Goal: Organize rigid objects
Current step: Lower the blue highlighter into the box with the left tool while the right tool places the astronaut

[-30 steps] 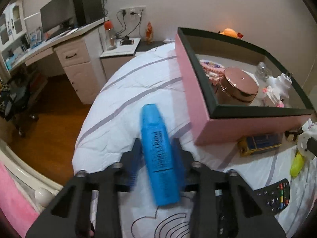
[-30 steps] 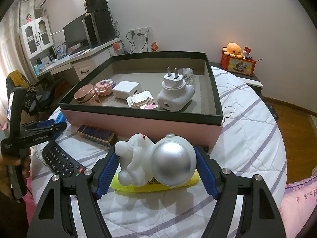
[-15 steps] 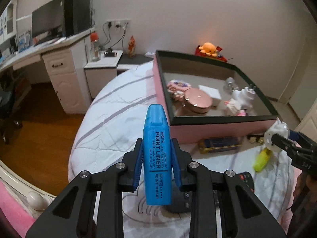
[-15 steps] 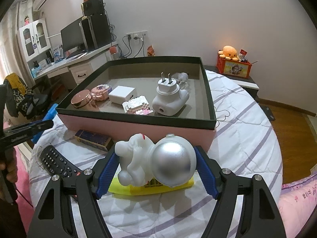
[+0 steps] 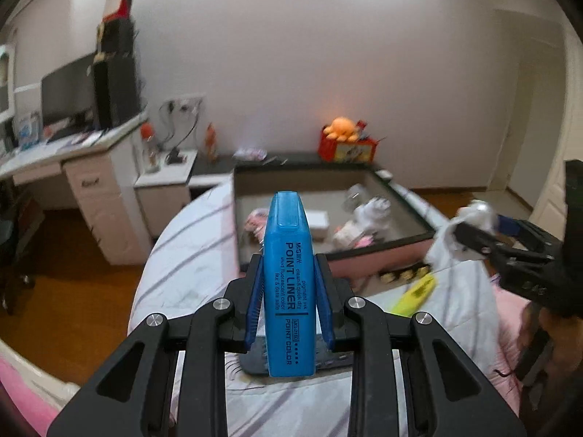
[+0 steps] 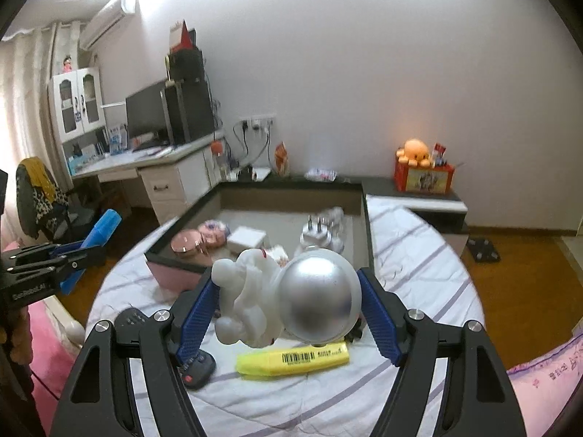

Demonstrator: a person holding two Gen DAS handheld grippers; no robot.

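My left gripper (image 5: 289, 280) is shut on a blue highlighter (image 5: 289, 291) and holds it up above the bed; it also shows in the right wrist view (image 6: 96, 235). My right gripper (image 6: 288, 302) is shut on a white astronaut figure with a silver helmet (image 6: 291, 302), held above the bed near the front of the pink box (image 6: 366, 225); the figure also shows in the left wrist view (image 5: 462, 229). The pink box (image 5: 386, 253) holds a round rose-gold case (image 6: 186, 242), a white plug (image 6: 317, 236) and other small items.
A yellow highlighter (image 6: 295, 358) and a black remote (image 6: 196, 364) lie on the striped bedsheet (image 6: 419, 273) below my right gripper. A desk with monitor (image 6: 153, 113) stands at back left, and a bedside shelf with an orange plush (image 6: 415, 151) at back right.
Both grippers have risen higher above the bed with their objects still held; the box and bed now look farther away and lower in both views.
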